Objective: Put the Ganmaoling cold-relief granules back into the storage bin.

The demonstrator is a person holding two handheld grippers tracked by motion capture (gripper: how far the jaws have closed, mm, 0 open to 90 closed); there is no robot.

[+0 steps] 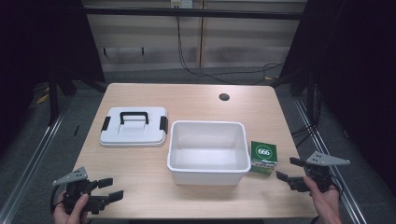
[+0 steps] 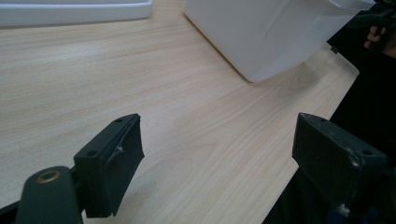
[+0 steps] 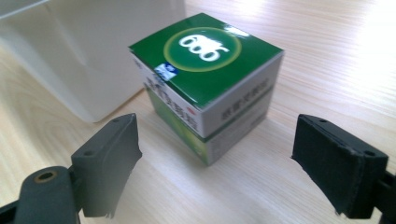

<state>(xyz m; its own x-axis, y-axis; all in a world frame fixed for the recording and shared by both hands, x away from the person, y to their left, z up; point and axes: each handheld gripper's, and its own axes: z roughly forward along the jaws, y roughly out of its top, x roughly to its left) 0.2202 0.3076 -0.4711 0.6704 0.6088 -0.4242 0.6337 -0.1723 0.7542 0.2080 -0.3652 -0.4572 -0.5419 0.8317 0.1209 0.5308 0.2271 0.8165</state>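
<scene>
On the near right of the wooden table (image 1: 196, 100), the right gripper (image 1: 290, 173) hangs with its jaws spread wide and nothing between them, pointed at the green-topped carton (image 1: 264, 157) marked "666", which stands upright just beside the right wall of the open white bin (image 1: 207, 151); whether the two actually touch cannot be told. In the right gripper view the carton (image 3: 208, 81) sits ahead of the jaws and centred in the gap between them, not yet inside it, so the step in hand looks like the approach for a first grasp of the carton, most likely to lift it into the bin. The next move would call for easing the gripper forward until the jaws flank two opposite side faces of the carton, closing squarely so the light cardboard does not twist or slide, and keeping the inner jaw clear of the bin wall (image 3: 93, 56) close alongside. The left gripper (image 1: 110, 189) waits at the near left edge of the table, also fully open and empty, over bare wood in front of the bin's corner (image 2: 275, 37). Counted: one carton, one bin with nothing visible inside it, one white lid (image 1: 134, 127) with a black handle and two black side clips lying flat to the left of the bin, one round cable hole (image 1: 224, 97) in the tabletop, and two grippers, one in each hand.
</scene>
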